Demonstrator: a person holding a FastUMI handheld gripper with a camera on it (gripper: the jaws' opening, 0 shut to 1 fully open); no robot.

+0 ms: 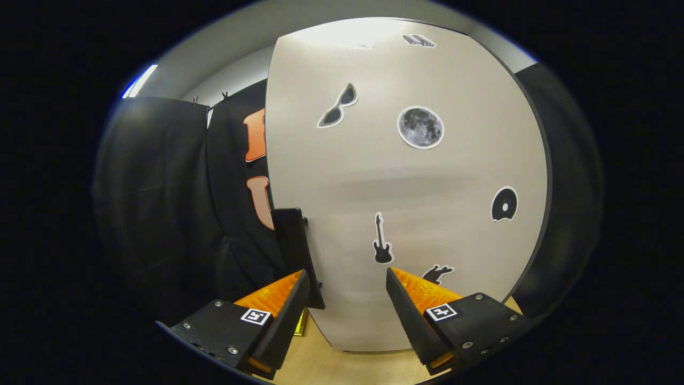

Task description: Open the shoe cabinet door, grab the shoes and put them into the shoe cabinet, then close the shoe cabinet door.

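The shoe cabinet door (pixel 406 182), pale and stickered, fills the centre of the frame; the gripper (pixel 347 278) fingers stand open at lower centre, empty, astride the door's black handle (pixel 296 251) edge.

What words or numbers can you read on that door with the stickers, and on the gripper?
No words or numbers can be read here.
Cabinet door: picture stickers only: sunglasses, moon, guitar, disc.
Top sticker: too blurred to tell.
Gripper, fingers open just before the door: two square pattern markers, no letters.
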